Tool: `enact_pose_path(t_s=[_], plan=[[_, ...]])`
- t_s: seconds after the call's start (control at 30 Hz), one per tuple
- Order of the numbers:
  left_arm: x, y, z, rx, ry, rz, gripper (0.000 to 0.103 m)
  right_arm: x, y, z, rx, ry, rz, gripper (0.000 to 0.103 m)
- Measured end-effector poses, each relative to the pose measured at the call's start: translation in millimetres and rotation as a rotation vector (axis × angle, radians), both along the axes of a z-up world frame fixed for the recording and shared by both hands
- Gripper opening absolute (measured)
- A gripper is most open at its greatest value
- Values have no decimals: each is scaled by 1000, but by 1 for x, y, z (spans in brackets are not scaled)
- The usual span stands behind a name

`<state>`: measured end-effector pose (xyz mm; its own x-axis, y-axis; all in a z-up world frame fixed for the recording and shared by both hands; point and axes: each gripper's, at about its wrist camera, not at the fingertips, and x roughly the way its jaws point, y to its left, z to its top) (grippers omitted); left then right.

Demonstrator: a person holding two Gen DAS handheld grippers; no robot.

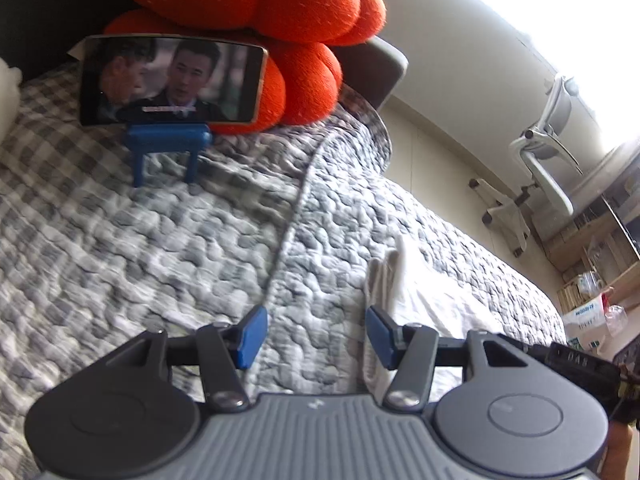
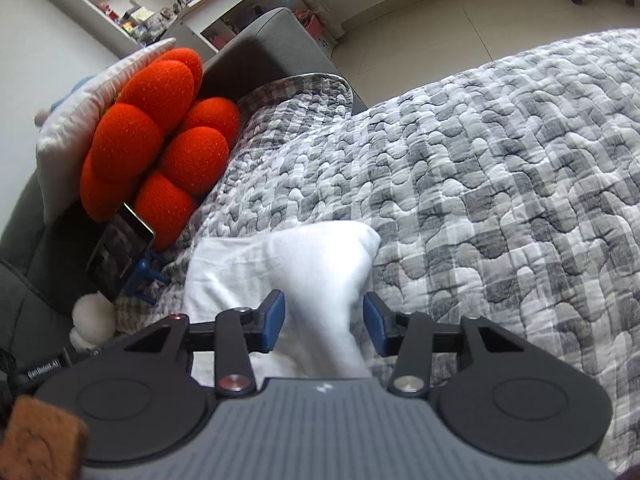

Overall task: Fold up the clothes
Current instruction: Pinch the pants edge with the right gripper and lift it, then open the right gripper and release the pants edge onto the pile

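Through the left wrist camera, your left gripper [image 1: 314, 336] stands with its jaws apart over the grey checked quilt [image 1: 160, 248], nothing between the blue pads; the white garment [image 1: 404, 300] lies on the quilt just beyond and behind the right-hand finger, a thin fold of it sticking up. The gripper tilts downward toward the bed, with the phone [image 1: 172, 82] on its blue stand [image 1: 168, 146] and the orange cushion [image 1: 280, 20] further off. You look to be between grasps, the cloth let go, so your next move likely calls for swinging that gripper over the garment's near edge and pinching one layer cleanly. Through the right wrist camera, your right gripper [image 2: 324, 326] is also released, jaws apart, angled down at the bed; the white garment [image 2: 280, 268] runs between the pads toward the camera, but the pads do not appear to press on it. The cloth lies in a loose, rumpled heap near the phone [image 2: 120, 252], not yet a tidy fold. Judge which edge you want before closing, since a bunched grab could drag several layers.
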<state>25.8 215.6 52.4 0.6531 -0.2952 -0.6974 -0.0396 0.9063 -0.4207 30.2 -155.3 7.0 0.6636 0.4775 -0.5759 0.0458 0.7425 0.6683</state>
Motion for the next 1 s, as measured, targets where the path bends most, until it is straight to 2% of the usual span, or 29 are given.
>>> enact_pose_path(t_s=[0.13, 0.23, 0.33, 0.43, 0.53, 0.57, 0.63, 0.83, 0.9, 1.0], plan=[[7, -15, -6, 28, 19, -25, 57, 18, -4, -7, 20, 28, -4, 51], [11, -17, -9, 23, 34, -23, 57, 23, -1, -10, 24, 6, 4, 50], [14, -16, -11, -1, 39, -15, 57, 23, 2, -8, 0, -33, 1, 26], [16, -17, -13, -15, 46, -8, 57, 22, 13, -2, -89, -97, 1, 24], [17, -19, -14, -35, 47, -10, 57, 27, 27, -2, -197, -111, 13, 25], [17, -19, -14, -42, 45, -11, 57, 27, 30, -3, -230, -117, 20, 31], [18, -21, -13, -57, 40, -11, 57, 24, 34, -1, -276, -132, 20, 33], [22, -26, -15, -104, 41, -13, 57, 10, 41, 24, -435, -184, -70, 37], [23, -32, -15, -108, 41, -23, 57, 7, 43, 32, -466, -204, -92, 37], [26, -40, -17, -105, 45, -39, 57, 5, 49, 40, -455, -213, -78, 37]])
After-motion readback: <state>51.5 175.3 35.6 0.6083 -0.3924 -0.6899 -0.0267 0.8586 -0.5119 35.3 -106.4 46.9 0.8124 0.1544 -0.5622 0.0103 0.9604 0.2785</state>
